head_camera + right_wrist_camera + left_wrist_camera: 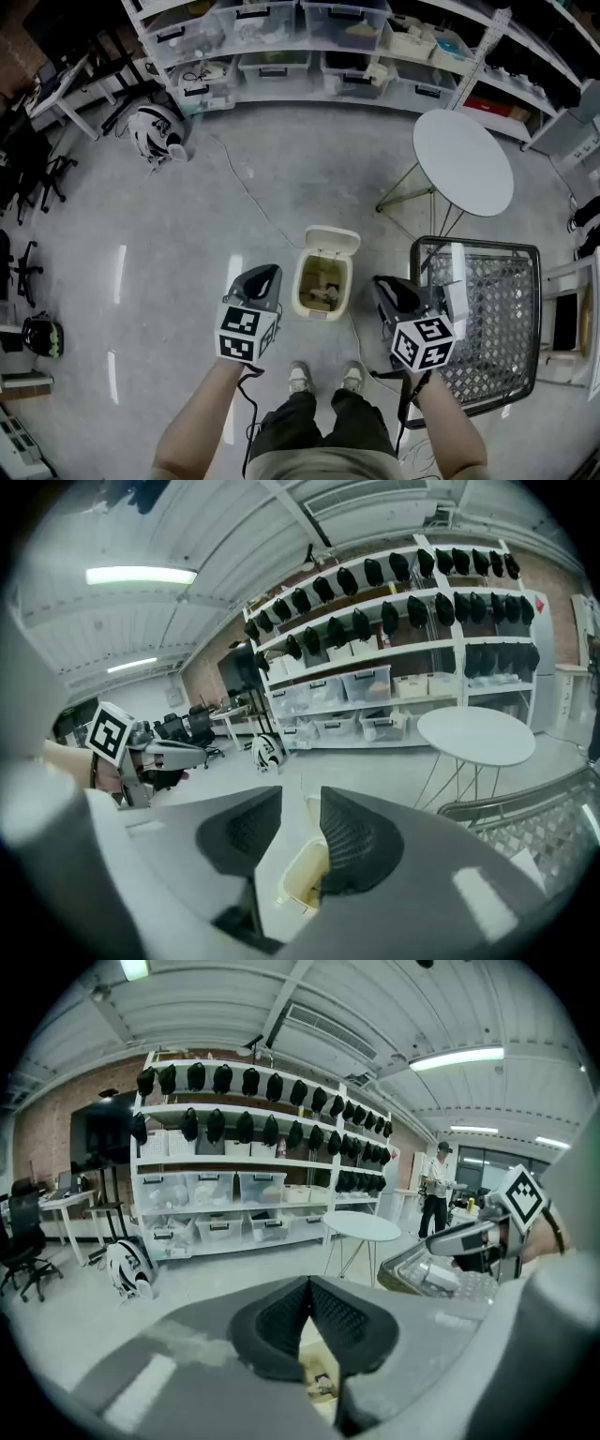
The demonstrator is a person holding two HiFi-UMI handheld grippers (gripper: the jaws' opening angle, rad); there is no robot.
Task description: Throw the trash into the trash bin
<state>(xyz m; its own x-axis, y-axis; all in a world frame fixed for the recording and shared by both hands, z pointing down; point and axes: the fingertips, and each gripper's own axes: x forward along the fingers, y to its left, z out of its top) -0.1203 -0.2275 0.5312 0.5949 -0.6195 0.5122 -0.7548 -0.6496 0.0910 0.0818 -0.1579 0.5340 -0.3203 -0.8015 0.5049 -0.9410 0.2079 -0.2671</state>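
A cream trash bin (312,302) stands on the floor just ahead of the person's feet, its lid (331,240) flipped up at the far side. Some trash (323,289) lies inside it. My left gripper (266,274) hangs left of the bin; in the left gripper view its pads meet at the tips (307,1283) with nothing held, and the bin (319,1382) shows below them. My right gripper (382,284) hangs right of the bin. Its jaws (300,803) stand apart and empty, with the bin (302,878) visible through the gap.
A round white table (464,161) stands at the back right, with a metal mesh cart (492,309) close to my right gripper. Shelves with plastic boxes (281,47) line the far wall. A white helmet-like object (155,131) and a cable (246,187) lie on the floor. Office chairs (28,178) stand at the left.
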